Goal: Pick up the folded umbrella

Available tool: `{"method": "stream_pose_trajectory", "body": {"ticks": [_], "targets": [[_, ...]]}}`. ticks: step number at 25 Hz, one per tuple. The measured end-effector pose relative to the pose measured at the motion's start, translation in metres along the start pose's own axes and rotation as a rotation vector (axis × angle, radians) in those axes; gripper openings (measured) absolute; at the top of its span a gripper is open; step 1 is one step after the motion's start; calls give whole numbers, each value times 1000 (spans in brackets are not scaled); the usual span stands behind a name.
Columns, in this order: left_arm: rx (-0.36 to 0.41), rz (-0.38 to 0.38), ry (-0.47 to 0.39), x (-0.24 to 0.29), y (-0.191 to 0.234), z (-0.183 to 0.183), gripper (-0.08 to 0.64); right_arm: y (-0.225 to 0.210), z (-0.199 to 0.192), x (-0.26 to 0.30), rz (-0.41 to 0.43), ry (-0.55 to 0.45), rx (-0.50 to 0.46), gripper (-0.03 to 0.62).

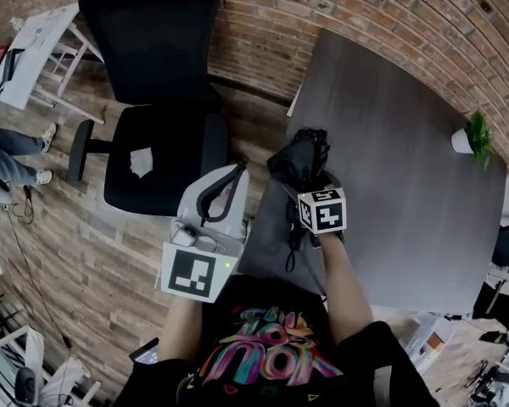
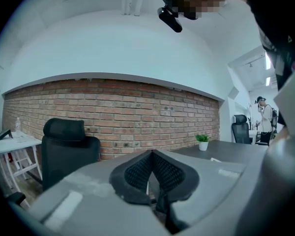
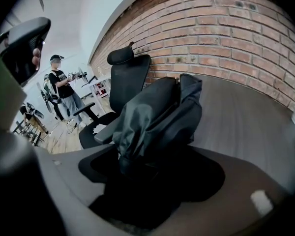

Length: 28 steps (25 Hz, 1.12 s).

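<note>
Fingers [image 2: 136, 173] of the left gripper [image 2: 151, 154] are pressed together with nothing between them. In the head view it sits lower centre-left, off the worktop [image 1: 399, 168], beside a black office chair [image 1: 153, 151]. The right gripper [image 3: 152, 171] has its fingers spread wide, with the near end of the folded umbrella [image 3: 160, 107] between them and no pinch visible. The umbrella is black and bundled, lying at the worktop's left edge, centre of the head view. A small potted plant [image 1: 472, 136] stands at the worktop's upper-right corner, well apart from the umbrella.
</note>
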State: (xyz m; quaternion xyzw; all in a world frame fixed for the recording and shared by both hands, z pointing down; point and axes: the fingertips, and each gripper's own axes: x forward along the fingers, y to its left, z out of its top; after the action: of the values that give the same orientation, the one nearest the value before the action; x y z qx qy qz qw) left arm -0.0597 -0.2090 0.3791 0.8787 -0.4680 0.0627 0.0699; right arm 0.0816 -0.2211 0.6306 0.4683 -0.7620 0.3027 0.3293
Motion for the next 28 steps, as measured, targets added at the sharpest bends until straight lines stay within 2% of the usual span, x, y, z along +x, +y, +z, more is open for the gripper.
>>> {"method": "stream_pose_trajectory", "body": {"ticks": [4,10,19,28], "targets": [[9,-1,-7,0,-2,1,1,-1,-2,-3,-3,3,46,330],[11,11,-15,-4,6,6,0,-2,-3,-7,20,-26,146,281],[19,18,-32,-6,14,15,1,6,5,-17,49,-87,211,263],[43,-1,-72,-11,10,31,1,15,29,-50,81,-193,196,261]]}}
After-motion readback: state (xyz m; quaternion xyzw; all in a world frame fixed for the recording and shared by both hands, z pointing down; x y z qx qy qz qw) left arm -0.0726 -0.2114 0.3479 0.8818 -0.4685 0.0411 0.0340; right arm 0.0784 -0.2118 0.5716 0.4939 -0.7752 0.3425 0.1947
